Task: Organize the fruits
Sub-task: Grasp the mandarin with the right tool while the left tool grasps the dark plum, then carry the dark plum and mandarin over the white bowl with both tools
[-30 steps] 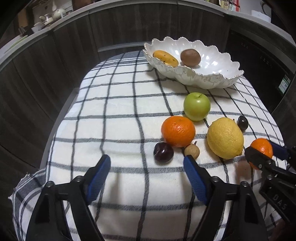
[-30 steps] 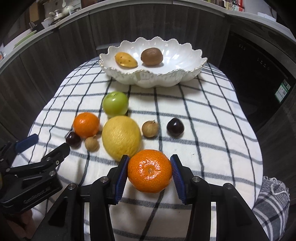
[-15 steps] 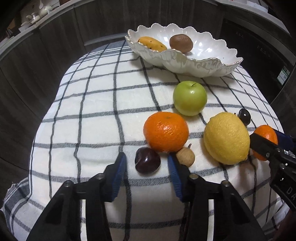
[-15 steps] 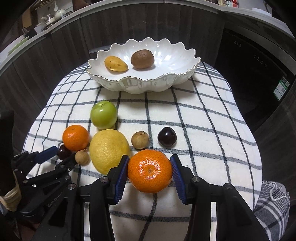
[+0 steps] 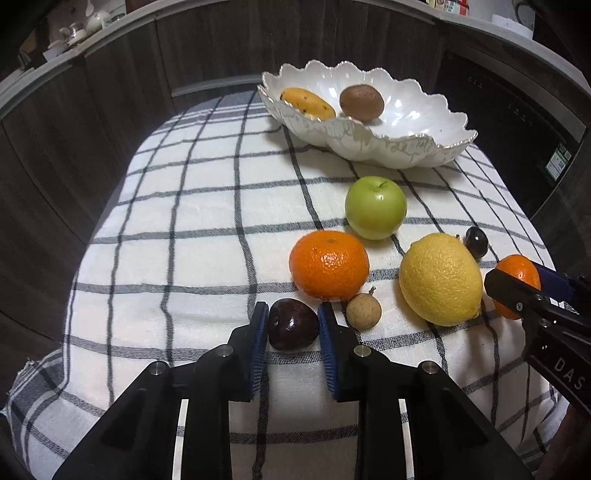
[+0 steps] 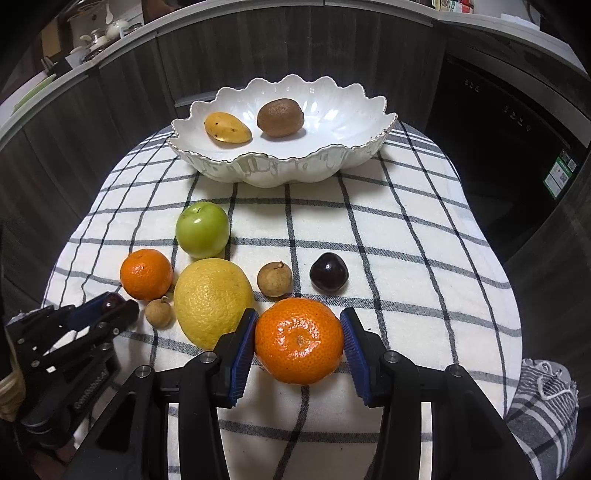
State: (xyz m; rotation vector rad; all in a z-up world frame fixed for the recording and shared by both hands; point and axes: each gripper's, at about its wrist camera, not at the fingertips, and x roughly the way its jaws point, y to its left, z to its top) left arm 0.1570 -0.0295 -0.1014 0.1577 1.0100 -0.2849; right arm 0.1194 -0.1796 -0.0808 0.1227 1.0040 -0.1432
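Left tool [image 5: 290, 326] grips a dark plum [image 5: 293, 325]; right tool [image 6: 298, 341] clamps a mandarin [image 6: 298, 340]. Both fruits lie on the cloth-covered counter [image 6: 406, 258], likely bound for the white bowl [image 6: 343, 162].

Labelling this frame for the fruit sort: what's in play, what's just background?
In play: bowl, mango, kiwi, apple, lemon, two oranges, two cherries, two longans.

Background: checked cloth, crockery, cabinets.
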